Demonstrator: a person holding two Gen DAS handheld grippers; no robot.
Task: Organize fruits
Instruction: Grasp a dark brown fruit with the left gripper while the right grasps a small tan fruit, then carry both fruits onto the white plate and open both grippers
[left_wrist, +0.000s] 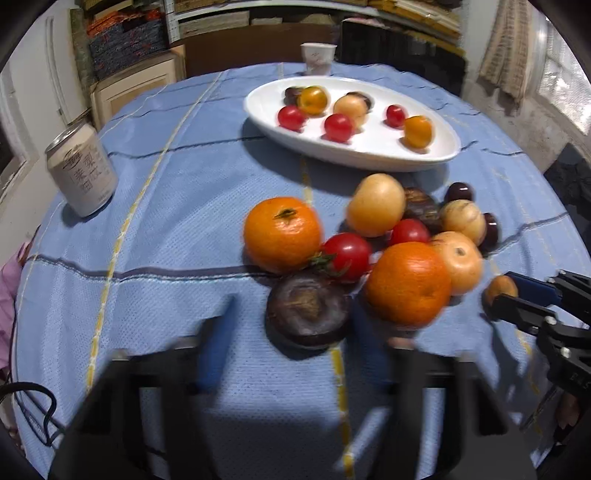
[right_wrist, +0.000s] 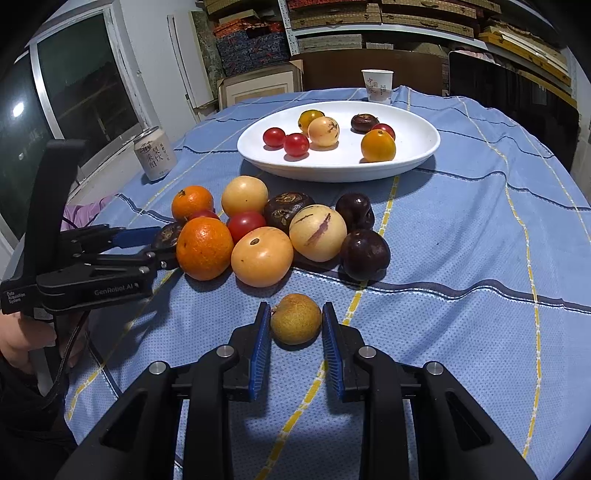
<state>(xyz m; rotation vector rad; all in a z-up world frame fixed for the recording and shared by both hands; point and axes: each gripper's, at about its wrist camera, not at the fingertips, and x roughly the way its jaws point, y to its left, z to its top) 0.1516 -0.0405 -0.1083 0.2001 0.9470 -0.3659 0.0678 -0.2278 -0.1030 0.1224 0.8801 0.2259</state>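
A pile of fruit lies on the blue cloth: oranges (right_wrist: 204, 248), tomatoes, yellow fruits (right_wrist: 262, 256), dark plums (right_wrist: 365, 254). A white oval plate (right_wrist: 413, 155) behind it holds several small fruits. My right gripper (right_wrist: 295, 317) straddles a small brown fruit (right_wrist: 295, 318); its blue pads sit at both sides, touching or nearly so. It also shows in the left wrist view (left_wrist: 502, 293) with that fruit (left_wrist: 500, 288). My left gripper (left_wrist: 295, 317) is open, blurred, around a dark flat fruit (left_wrist: 308, 314) beside an orange (left_wrist: 408, 282); it shows in the right wrist view (right_wrist: 162, 243).
A drink can (left_wrist: 83, 173) stands at the table's left side. A paper cup (right_wrist: 377, 85) stands behind the plate. Shelves with boxes fill the background. A cable (left_wrist: 40, 413) hangs at the near left table edge.
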